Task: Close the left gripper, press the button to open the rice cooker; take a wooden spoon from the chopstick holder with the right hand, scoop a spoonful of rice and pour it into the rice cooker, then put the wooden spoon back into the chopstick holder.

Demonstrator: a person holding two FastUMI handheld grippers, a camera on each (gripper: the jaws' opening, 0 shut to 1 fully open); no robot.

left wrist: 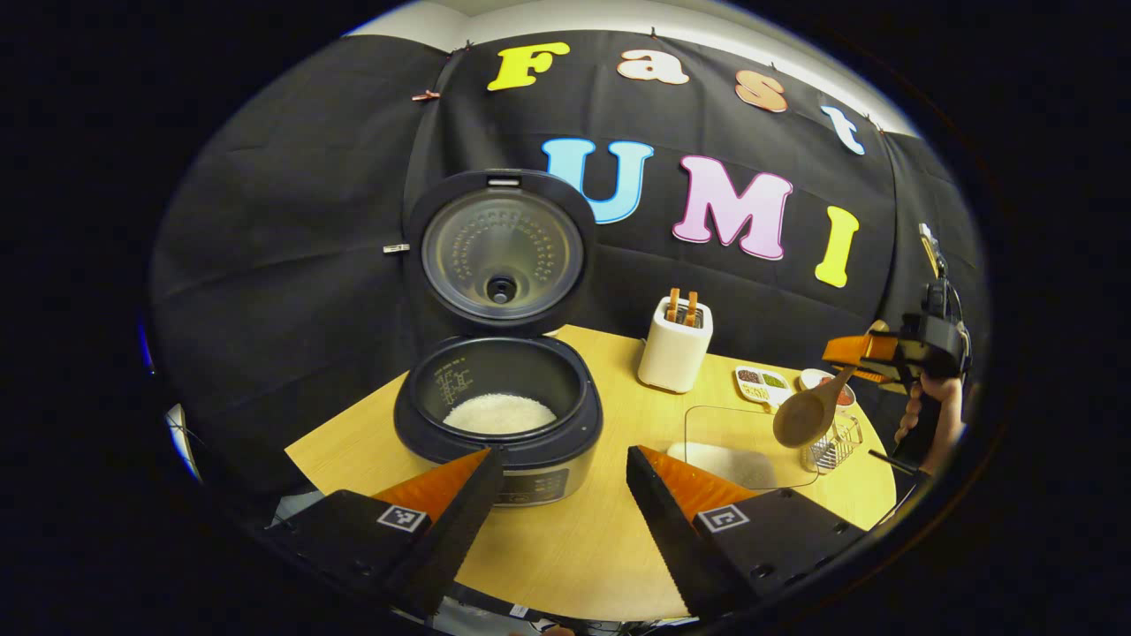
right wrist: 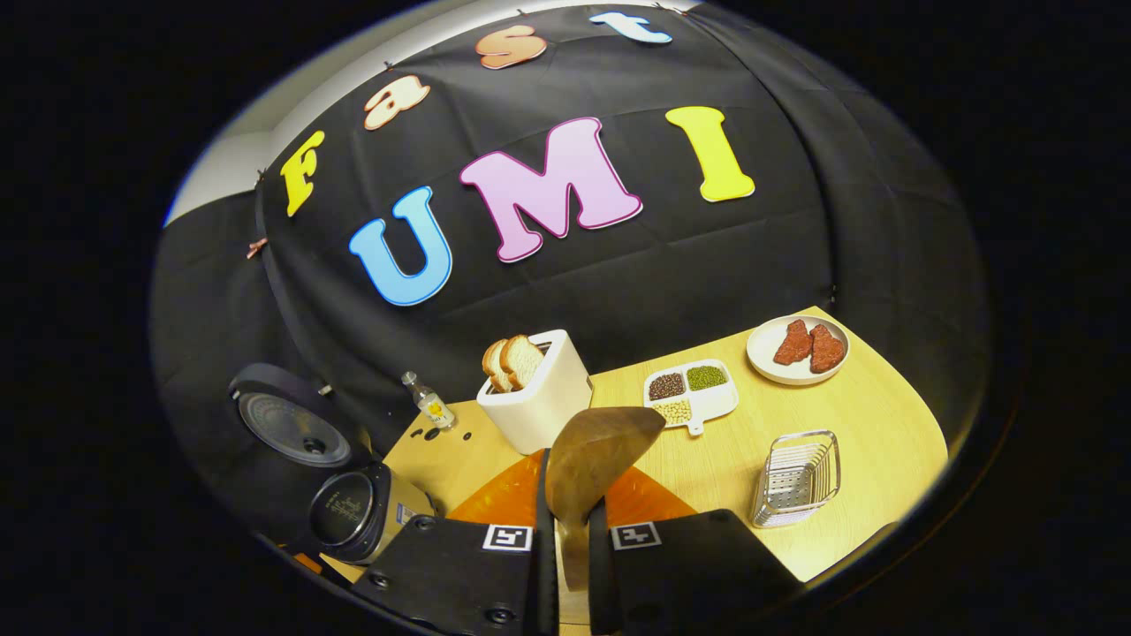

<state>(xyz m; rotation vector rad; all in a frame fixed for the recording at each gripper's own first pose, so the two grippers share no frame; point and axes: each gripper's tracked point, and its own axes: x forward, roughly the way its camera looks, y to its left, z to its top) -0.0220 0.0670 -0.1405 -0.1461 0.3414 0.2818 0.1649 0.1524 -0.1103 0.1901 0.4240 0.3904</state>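
The rice cooker stands open with its lid upright and white rice in the pot. My left gripper is open just in front of the cooker, with nothing between its fingers. My right gripper hovers at the right, shut on the handle of a wooden spoon. The spoon hangs bowl-down over a clear rice container, with no rice showing on it. In the right gripper view the spoon stands up between the fingers of my right gripper. The wire chopstick holder sits to the right.
A white toaster with bread stands at the back of the wooden table. Beside it lie a divided dish of beans and a plate of red pieces. A small bottle stands near the cooker.
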